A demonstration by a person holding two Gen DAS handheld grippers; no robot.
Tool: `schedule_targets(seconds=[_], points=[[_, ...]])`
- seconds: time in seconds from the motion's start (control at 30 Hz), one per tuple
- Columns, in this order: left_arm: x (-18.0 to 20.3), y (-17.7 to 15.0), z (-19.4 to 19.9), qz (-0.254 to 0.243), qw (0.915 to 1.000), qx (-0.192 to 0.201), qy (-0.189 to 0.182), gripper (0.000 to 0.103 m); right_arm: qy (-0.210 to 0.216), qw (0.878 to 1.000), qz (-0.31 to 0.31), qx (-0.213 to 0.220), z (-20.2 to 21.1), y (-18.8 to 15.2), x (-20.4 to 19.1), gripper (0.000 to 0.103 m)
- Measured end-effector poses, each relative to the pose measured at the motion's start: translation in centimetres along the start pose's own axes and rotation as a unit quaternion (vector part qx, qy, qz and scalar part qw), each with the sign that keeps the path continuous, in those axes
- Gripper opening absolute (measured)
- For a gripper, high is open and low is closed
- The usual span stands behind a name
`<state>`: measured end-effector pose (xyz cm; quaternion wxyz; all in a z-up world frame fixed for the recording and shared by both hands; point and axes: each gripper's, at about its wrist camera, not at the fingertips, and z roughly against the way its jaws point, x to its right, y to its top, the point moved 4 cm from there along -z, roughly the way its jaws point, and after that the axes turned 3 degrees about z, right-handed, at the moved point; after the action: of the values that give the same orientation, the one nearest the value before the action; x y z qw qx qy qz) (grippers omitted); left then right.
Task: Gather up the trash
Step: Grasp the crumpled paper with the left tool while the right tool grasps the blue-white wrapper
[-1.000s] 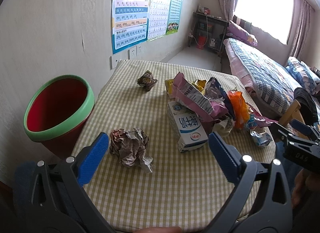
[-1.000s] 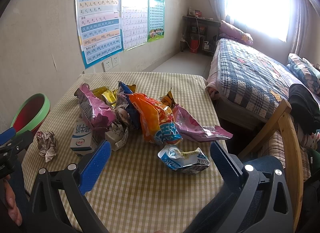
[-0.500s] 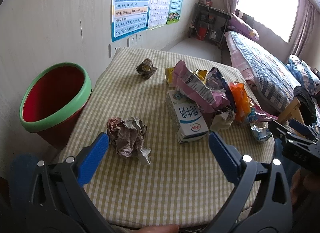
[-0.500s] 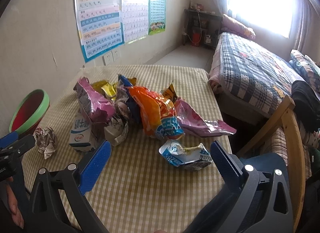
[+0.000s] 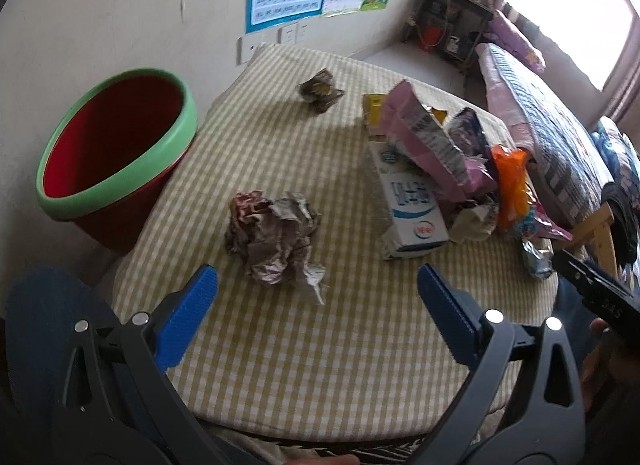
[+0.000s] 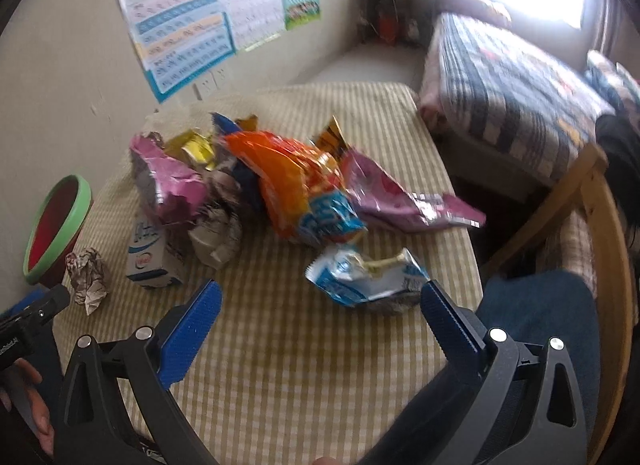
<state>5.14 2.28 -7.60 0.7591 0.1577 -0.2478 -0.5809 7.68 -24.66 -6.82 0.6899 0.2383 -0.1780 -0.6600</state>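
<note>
A crumpled paper ball [image 5: 276, 237] lies on the checked tablecloth [image 5: 320, 345], just ahead of my open left gripper [image 5: 316, 285]. To the right sit a white milk carton [image 5: 412, 213], a pink snack bag [image 5: 424, 145], an orange bag [image 5: 512, 181] and a small dark wrapper [image 5: 320, 89] farther back. In the right wrist view my open right gripper [image 6: 320, 297] hovers close above a blue-white crushed wrapper [image 6: 368, 277], in front of the orange bag [image 6: 296, 181] and a pink bag [image 6: 400, 201]. Nothing is between either pair of fingers.
A red bin with a green rim [image 5: 116, 145] stands off the table's left edge, against the wall. A bed [image 6: 512, 81] and a wooden chair frame [image 6: 600, 225] are to the right. A hand [image 6: 28, 401] holds the left gripper.
Both grippers have tilted downward and moved closer over the table. The paper ball and the blue-white wrapper now sit nearer the fingers. Both stay open.
</note>
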Motion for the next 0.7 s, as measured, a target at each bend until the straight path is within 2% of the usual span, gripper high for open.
schedule_targets(seconds=[0.13, 0.27, 0.37, 0.43, 0.6, 0.7], points=[[-0.3, 0.4, -0.7, 0.009, 0.9999, -0.014, -0.005, 0.098, 0.005, 0.999, -0.015, -0.036, -1.2, 0.0, 1.2, 0.096], [-0.4, 0.7, -1.8, -0.004, 0.9996, -0.026, 0.011, 0.098, -0.005, 0.998, -0.004, -0.062, -2.7, 0.2, 1.8, 0.096], [-1.2, 1.2, -2.6, 0.015, 0.9992, -0.035, 0.013, 0.098, -0.002, 0.996, 0.006, -0.086, -4.0, 0.0, 1.7, 0.096], [-1.8, 1.3, -3.2, 0.025, 0.9985, -0.048, 0.004, 0.098, -0.003, 0.996, 0.009, -0.090, -4.5, 0.1, 1.8, 0.096], [-2.7, 1.1, -4.9, 0.021, 0.9967, -0.077, 0.015, 0.098, -0.011, 0.996, 0.015, -0.091, -5.0, 0.2, 1.9, 0.096], [-2.7, 1.2, -5.5, 0.013, 0.9965, -0.080, 0.023, 0.098, -0.010, 0.995, 0.008, -0.097, -5.6, 0.4, 2.2, 0.096]])
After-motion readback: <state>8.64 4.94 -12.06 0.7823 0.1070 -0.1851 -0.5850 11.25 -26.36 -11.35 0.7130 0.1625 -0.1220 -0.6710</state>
